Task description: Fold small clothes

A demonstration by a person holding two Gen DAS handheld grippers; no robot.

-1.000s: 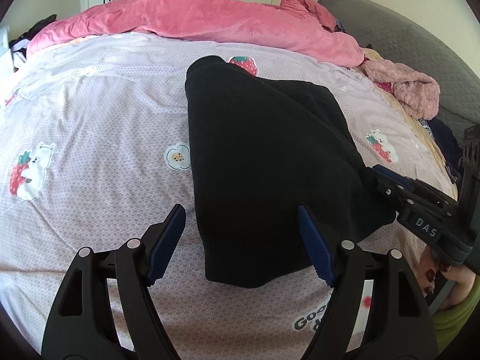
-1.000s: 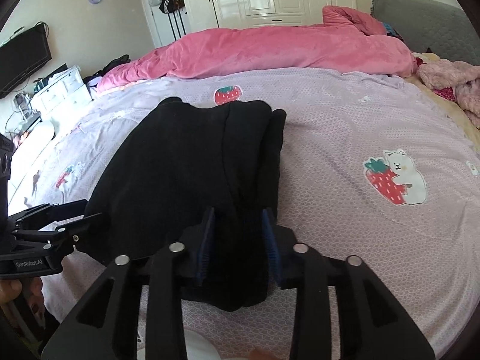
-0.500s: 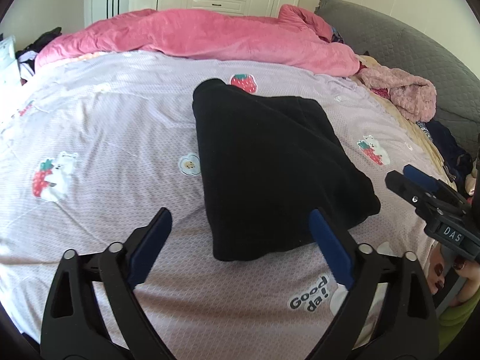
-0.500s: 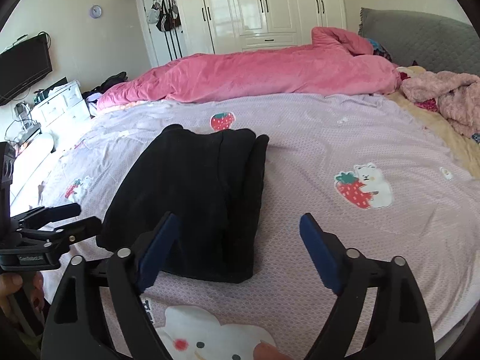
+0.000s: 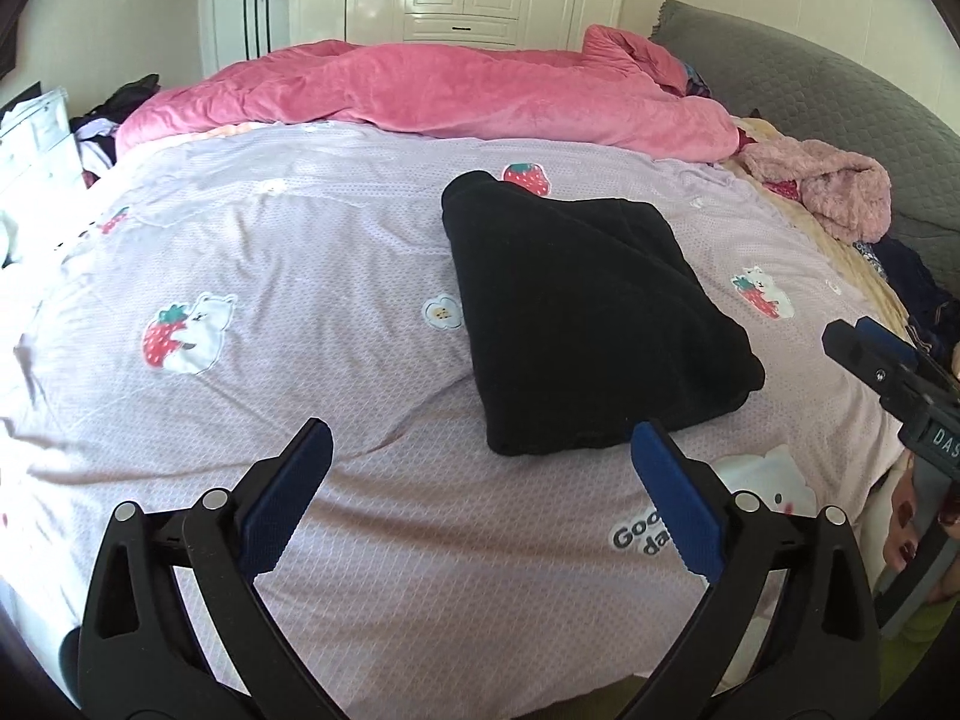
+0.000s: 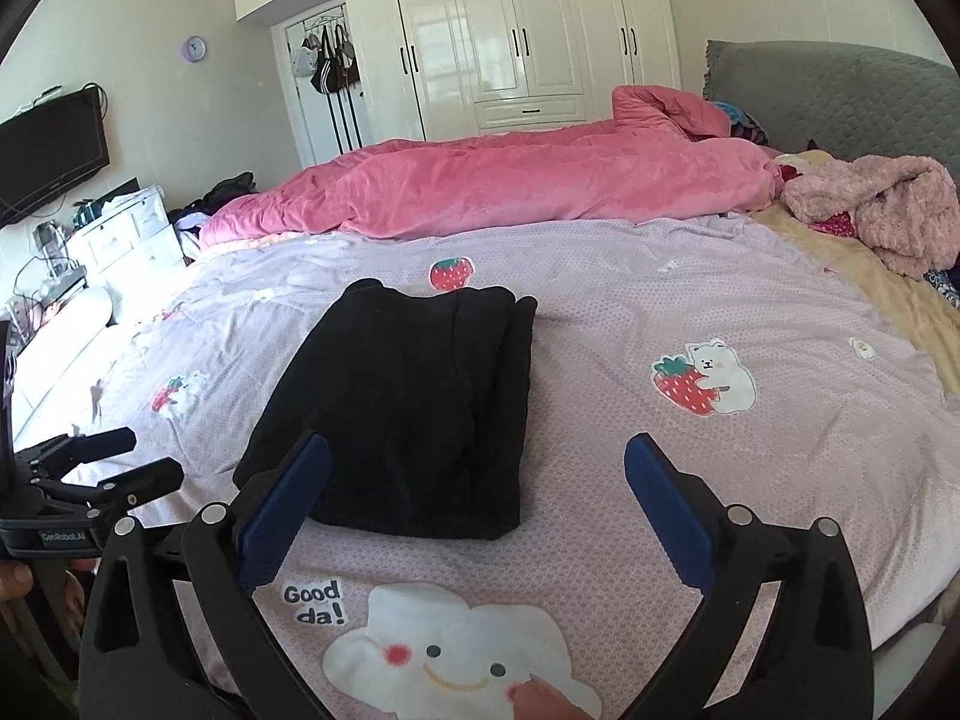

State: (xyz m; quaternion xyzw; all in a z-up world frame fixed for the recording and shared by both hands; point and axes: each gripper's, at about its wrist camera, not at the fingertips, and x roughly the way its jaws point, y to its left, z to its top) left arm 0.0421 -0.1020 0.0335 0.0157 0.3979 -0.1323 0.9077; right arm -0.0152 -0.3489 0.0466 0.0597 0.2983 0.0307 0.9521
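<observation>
Lilac bed (image 5: 300, 228) carries a folded black garment (image 5: 576, 324) near its front edge. We hold our left tool (image 5: 480, 480) and right tool (image 6: 477, 480) released, apart from it.

The lilac bedsheet (image 6: 600, 312) carries the print "Good da!" just left of its white smiling cloud (image 6: 462, 654). The left gripper (image 6: 114, 468) bears a small "GenRobot.AI" label; the right gripper (image 5: 870, 348) shows "DAS", cut off.
</observation>
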